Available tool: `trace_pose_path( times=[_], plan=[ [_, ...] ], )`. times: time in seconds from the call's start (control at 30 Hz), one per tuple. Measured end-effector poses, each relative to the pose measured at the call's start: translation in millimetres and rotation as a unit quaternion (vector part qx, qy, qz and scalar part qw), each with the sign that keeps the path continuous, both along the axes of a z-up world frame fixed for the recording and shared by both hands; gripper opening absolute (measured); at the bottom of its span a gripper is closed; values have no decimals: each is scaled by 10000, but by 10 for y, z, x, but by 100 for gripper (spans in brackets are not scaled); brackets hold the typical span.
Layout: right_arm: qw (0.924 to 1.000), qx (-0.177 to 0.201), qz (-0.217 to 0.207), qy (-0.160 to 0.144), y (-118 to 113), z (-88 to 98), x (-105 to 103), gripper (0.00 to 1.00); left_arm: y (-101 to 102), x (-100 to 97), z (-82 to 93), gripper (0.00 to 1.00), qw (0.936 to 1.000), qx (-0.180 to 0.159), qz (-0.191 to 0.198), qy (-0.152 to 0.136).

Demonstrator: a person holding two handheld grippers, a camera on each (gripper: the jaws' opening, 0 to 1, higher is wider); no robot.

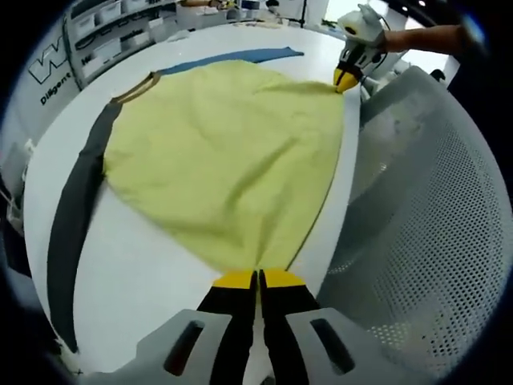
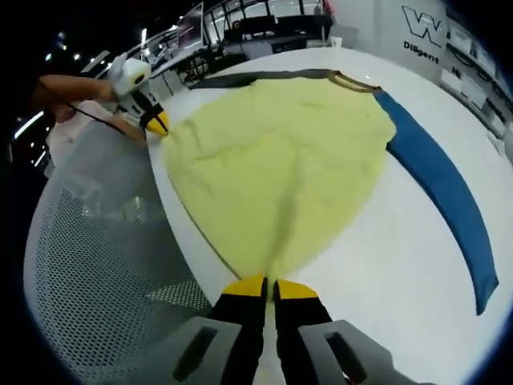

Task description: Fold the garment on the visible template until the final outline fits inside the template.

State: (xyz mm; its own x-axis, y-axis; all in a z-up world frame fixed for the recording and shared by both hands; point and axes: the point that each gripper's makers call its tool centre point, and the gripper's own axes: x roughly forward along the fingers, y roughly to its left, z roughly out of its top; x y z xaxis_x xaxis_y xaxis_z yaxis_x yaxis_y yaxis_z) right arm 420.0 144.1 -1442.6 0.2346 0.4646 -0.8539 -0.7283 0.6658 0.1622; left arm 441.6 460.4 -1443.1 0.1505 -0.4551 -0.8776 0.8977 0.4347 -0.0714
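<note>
Yellow garment (image 1: 228, 156) lies spread on a white table (image 1: 144, 265), pinched at two corners of its near edge by both grippers.

Its fabric is loosely wrinkled, with a brown-trimmed neckline (image 1: 136, 87) at the far side. A dark grey strip (image 1: 76, 200) runs along one side of it and a blue strip (image 2: 441, 180) along the other, both flat on the tabletop. Left gripper (image 1: 258, 279) has its yellow-tipped jaws together, clamped on one corner of the cloth; right gripper (image 2: 270, 287) is likewise clamped on the other corner, and each appears small in the other's view at the table edge. A grey perforated mesh surface (image 1: 425, 241), seemingly a chair back, sits just beside the table edge. Shelving and a wall logo (image 2: 425, 32) stand beyond the table.
</note>
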Motion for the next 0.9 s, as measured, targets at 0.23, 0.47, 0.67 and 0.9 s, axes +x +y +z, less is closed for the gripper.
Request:
trace_pose_path(
  times=[0.23, 0.47, 0.67, 0.9],
  plan=[
    [9997, -140, 173, 91, 17, -60, -68, 0, 27, -32, -12, 1, 9999, 46, -18, 87],
    [9990, -230, 393, -11, 14, -57, -60, 0, 27, -21, -16, 2, 9999, -53, -116, 17],
    [9990, 17, 370, -268, 15, 46, 22, 1, -38, 97, 114, 24, 9971, -661, 357, -120],
    [9964, 273, 428, -682, 77, 179, 115, 19, 5, 178, 187, 34, 9946, -861, 528, -238]
  ],
)
